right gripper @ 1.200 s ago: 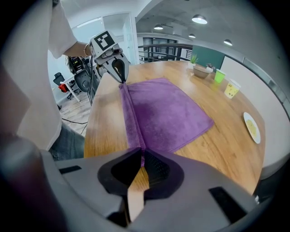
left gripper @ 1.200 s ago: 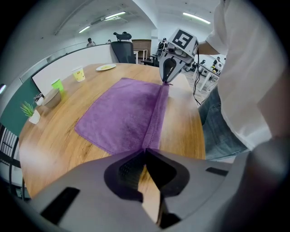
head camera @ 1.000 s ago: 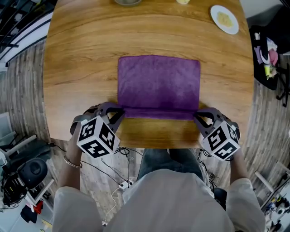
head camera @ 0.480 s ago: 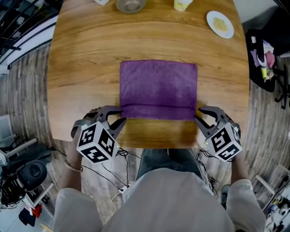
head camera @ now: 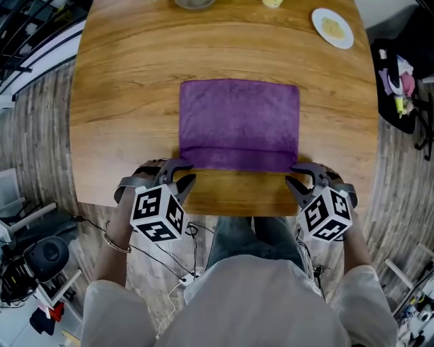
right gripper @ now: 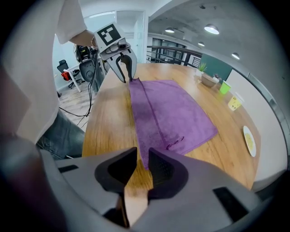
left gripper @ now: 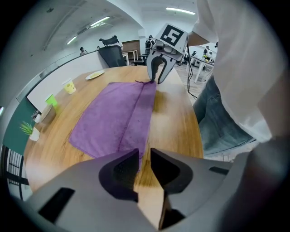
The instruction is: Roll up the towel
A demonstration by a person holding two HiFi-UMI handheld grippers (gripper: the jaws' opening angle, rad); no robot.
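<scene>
A purple towel (head camera: 239,115) lies flat on the wooden table (head camera: 122,101), its near edge turned over into a narrow fold (head camera: 237,160). My left gripper (head camera: 182,179) stands at the fold's near left corner and my right gripper (head camera: 297,180) at its near right corner. Both point steeply down, just off the cloth. The left gripper (left gripper: 144,155) shows a narrow gap with only bare wood in it; its jaws have just been opening, then narrowed a little. The right gripper (right gripper: 142,156) has just been opening too, and nothing sits between its jaws.
A small white plate (head camera: 333,28) sits at the far right of the table, a bowl (head camera: 192,3) and a yellow cup (head camera: 273,2) at the far edge. The table's near edge (head camera: 230,209) runs just behind the grippers, above the person's lap. Cables lie on the floor.
Both grippers have let go of the fold's corners and drawn back a little toward the table's near edge. The folded band now lies flat on the towel.
</scene>
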